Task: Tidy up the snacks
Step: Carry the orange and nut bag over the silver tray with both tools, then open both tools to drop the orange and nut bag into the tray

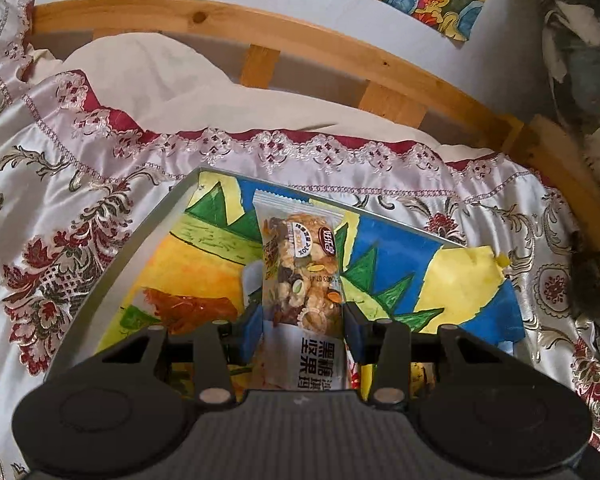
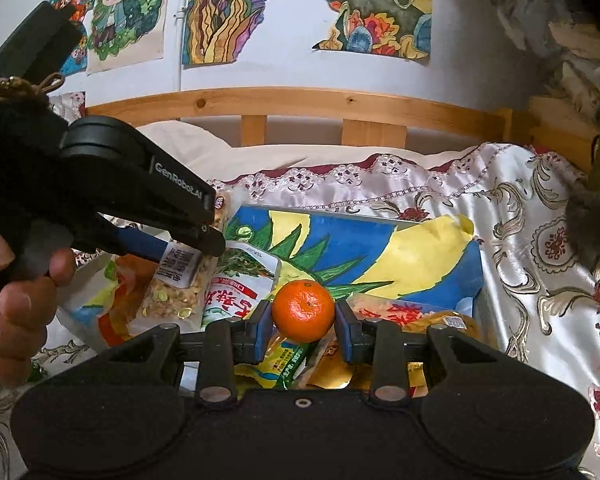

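The left hand-held gripper (image 1: 303, 330) clamps a nut bar packet (image 1: 302, 276), its long axis pointing straight ahead, above a colourfully lined box (image 1: 162, 216). The right hand-held gripper (image 2: 303, 326) pinches a tangerine (image 2: 303, 311) over the box's snack pile (image 2: 236, 292). Both hover just above it, on a satin-covered bed (image 2: 540, 280) against a wall hung with drawings.

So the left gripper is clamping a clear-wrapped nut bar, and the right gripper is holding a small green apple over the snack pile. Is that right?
Not quite. The right gripper holds a small round orange tangerine, not a green apple, as the right wrist view shows. The rest stands: the left gripper clamps the clear-wrapped nut bar.
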Demonstrator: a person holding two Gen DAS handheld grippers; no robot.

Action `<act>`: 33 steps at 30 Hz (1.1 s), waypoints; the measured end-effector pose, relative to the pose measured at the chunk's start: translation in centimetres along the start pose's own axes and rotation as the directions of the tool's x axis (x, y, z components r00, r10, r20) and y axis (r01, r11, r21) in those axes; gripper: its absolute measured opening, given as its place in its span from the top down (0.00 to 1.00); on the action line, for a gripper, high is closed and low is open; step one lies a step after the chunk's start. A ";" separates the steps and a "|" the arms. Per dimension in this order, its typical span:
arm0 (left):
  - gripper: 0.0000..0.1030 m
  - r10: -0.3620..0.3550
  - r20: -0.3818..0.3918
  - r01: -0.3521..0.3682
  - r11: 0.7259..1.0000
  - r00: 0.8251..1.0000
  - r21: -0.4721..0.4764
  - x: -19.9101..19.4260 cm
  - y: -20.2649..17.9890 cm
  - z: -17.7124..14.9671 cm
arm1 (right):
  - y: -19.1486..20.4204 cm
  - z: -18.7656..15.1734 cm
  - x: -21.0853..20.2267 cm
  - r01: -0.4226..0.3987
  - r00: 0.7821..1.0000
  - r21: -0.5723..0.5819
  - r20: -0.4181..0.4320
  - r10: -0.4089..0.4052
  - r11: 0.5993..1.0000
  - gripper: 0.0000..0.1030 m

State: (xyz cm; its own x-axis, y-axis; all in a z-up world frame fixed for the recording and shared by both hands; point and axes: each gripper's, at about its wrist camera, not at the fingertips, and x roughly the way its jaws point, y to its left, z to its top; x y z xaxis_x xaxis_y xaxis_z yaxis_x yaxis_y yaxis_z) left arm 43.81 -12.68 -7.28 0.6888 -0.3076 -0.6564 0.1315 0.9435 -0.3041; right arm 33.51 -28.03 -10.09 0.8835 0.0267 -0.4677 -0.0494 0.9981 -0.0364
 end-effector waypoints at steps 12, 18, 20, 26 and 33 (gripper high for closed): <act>0.54 0.011 -0.021 -0.011 1.000 1.000 -0.009 0.5 0.0 0.0 | -0.2 0.1 0.2 -0.004 1.000 0.017 -0.009 0.004 1.000 0.65; 0.52 0.022 -0.028 -0.022 1.000 0.999 -0.004 0.2 -0.2 0.1 | -0.3 0.4 0.0 -0.003 1.000 0.024 -0.004 0.003 1.000 0.58; 0.49 0.021 -0.023 -0.021 1.000 1.000 -0.008 -0.2 -0.2 0.2 | -0.3 0.6 -0.2 0.001 1.000 0.027 0.001 -0.001 1.000 0.53; 0.27 0.015 0.026 -0.016 0.999 1.000 0.031 -3.0 -1.2 0.6 | -0.5 1.4 -2.2 0.016 0.999 0.044 0.043 -0.018 0.999 0.32; 0.14 0.010 0.156 -0.024 0.996 0.988 0.090 -9.5 -2.1 1.5 | -1.4 3.8 -7.3 0.027 0.988 0.085 0.152 -0.039 0.996 0.16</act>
State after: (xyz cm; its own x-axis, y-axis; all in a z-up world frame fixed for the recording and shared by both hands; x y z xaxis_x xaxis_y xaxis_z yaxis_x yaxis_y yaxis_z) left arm 38.09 -11.60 0.66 0.7929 -0.2753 -0.5436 0.1788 0.9579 -0.2245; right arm 28.92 -29.41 -3.23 0.9454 -0.0044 -0.3258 0.0137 0.9996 0.0261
